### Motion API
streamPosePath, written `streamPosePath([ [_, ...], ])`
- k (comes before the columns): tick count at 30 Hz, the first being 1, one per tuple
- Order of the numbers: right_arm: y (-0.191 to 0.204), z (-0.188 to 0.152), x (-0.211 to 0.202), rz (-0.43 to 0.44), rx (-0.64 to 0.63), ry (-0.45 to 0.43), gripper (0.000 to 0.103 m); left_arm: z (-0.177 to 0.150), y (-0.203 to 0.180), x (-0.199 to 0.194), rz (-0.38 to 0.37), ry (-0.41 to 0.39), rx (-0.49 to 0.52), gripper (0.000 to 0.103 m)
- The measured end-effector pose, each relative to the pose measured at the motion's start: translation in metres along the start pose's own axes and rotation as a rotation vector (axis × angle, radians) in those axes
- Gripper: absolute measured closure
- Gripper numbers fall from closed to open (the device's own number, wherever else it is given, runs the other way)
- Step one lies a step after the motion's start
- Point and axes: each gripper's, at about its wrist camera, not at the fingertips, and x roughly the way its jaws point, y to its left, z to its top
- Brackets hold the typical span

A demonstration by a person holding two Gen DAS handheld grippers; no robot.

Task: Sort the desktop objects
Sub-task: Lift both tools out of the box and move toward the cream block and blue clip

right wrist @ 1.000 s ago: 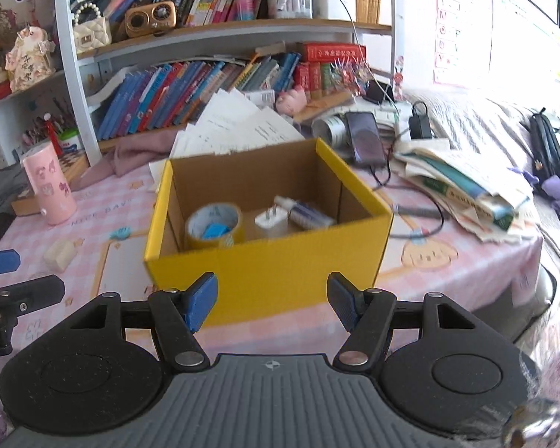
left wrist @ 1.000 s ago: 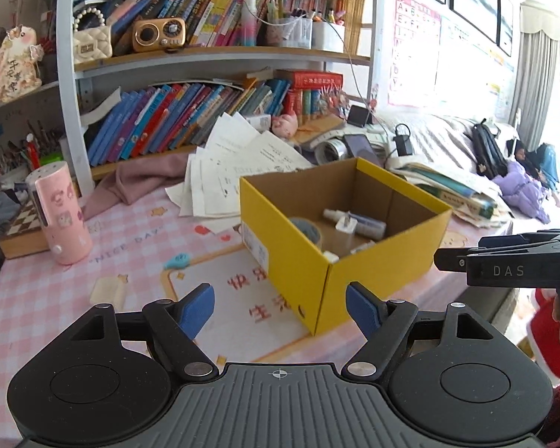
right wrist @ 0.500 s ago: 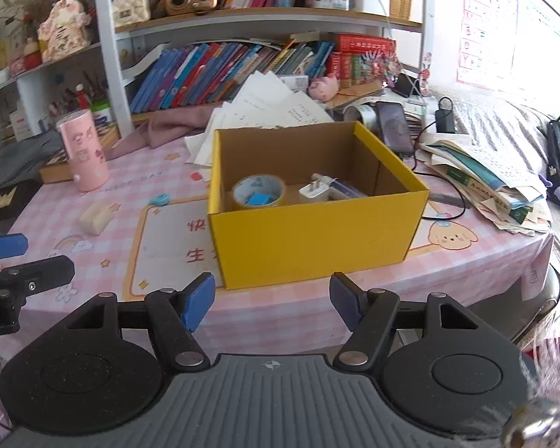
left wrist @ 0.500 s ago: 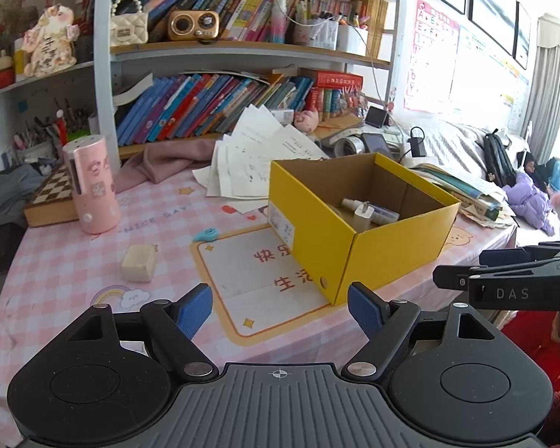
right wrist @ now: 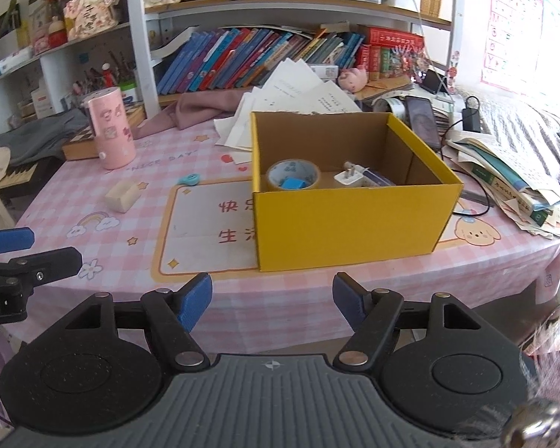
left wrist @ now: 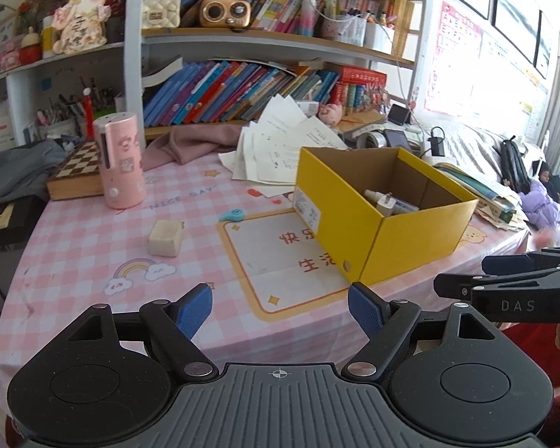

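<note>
A yellow cardboard box [right wrist: 354, 220] [left wrist: 410, 239] stands on the pink checked tablecloth. It holds a tape roll [right wrist: 293, 174], a white plug adapter [right wrist: 349, 178] [left wrist: 384, 203] and a small tube [left wrist: 371, 194]. A cream eraser block [left wrist: 165, 238] [right wrist: 121, 195] and a small blue clip [left wrist: 232, 215] [right wrist: 189, 178] lie left of the box. My left gripper [left wrist: 280, 308] is open and empty, before the table's front edge. My right gripper [right wrist: 271, 296] is open and empty, in front of the box.
A pink cylinder holder [left wrist: 120, 160] [right wrist: 111, 133] and a chessboard box [left wrist: 76, 177] stand at the back left. Loose papers [left wrist: 283, 145], a pink cloth [left wrist: 198, 142], a phone [right wrist: 422, 119] and stacked books [right wrist: 504, 179] crowd the back and right. Bookshelves [left wrist: 242, 86] rise behind.
Both grippers have pulled back from the box toward the table's front edge, so more of the table shows. Both stay open and empty.
</note>
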Motion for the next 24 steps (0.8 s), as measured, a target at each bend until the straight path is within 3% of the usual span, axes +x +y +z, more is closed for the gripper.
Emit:
streamPosePath([
  [24, 0.071, 0.014, 0.038, 0.188, -0.174, 0.066, 0.032, -0.018, 0.052, -0.012, 0.151, 0.048, -0.121, 0.021],
])
